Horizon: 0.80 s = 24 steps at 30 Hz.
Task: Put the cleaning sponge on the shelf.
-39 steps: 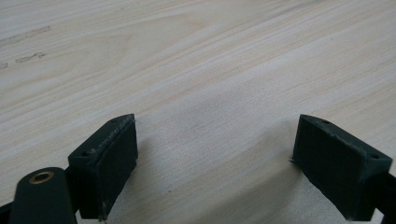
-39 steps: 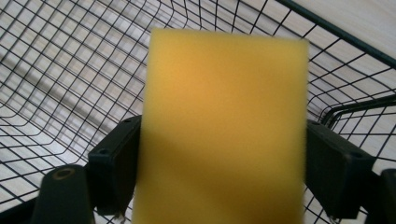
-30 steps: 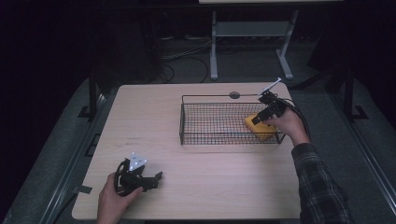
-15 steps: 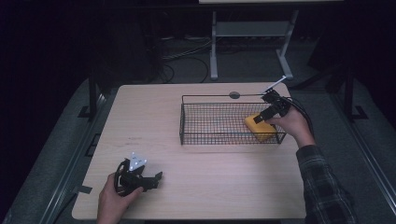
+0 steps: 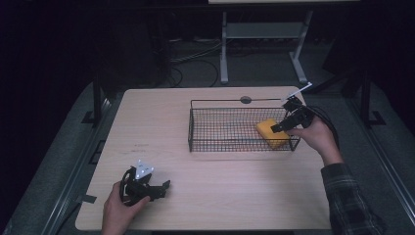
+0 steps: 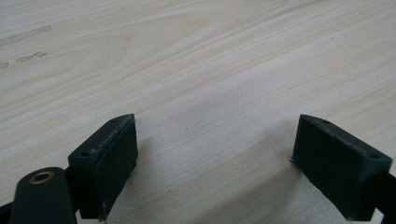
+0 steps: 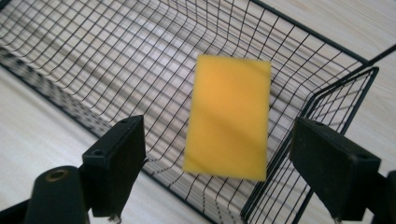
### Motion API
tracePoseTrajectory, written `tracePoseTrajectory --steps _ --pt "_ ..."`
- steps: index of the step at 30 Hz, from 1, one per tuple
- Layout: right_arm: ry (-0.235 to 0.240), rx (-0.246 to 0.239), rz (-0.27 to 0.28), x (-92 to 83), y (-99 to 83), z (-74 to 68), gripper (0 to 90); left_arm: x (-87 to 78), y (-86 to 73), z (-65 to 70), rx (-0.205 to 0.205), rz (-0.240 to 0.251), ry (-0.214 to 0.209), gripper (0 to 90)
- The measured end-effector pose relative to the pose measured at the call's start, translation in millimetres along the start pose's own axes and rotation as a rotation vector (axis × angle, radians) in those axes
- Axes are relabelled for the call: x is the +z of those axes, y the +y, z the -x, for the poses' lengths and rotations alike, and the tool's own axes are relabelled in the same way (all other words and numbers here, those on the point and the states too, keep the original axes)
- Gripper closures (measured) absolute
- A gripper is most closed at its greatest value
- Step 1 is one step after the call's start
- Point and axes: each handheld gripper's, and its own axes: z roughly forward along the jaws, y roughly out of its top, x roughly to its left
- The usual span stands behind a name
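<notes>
A yellow sponge (image 5: 272, 132) lies flat in the right end of a black wire basket (image 5: 215, 145) on the light wooden table (image 5: 161, 127). My right gripper (image 5: 280, 127) hovers over the basket's right end, just above the sponge, open and holding nothing. In the right gripper view the sponge (image 7: 229, 116) rests on the basket floor (image 7: 116, 60) well beyond the wide-apart jaws. My left gripper (image 5: 164, 187) rests low at the table's front left, open, with bare wood (image 6: 210, 93) between its jaws.
A small dark round hole (image 5: 245, 100) sits in the table behind the basket. A metal stand (image 5: 259, 34) and cables (image 5: 191, 58) are on the dark floor beyond the table. The table's front edge lies close to the left hand (image 5: 117, 213).
My right gripper has lifted up and drawn back toward the basket's right wall, away from the sponge, which stays in the basket. The left gripper has not moved.
</notes>
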Motion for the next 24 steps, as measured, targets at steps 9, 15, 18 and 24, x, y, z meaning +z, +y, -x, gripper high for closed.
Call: tracePoseTrajectory --steps 9,15,18,24 --pt "0.011 -0.018 0.057 -21.3 -25.8 -11.4 17.5 0.0 0.0 0.2 -0.001 0.000 0.002 13.0" --pt "0.011 -0.030 0.079 -29.5 -40.7 -18.2 16.3 -0.1 -0.1 0.2 -0.001 0.000 0.002 13.0" --pt "0.025 -0.030 0.107 -34.2 -55.5 -24.1 15.4 0.0 -0.1 0.3 -0.002 0.000 0.002 13.0" --pt "0.031 -0.037 0.131 -34.7 -75.4 -30.4 14.3 -0.1 -0.1 0.2 -0.001 0.000 0.003 13.0"
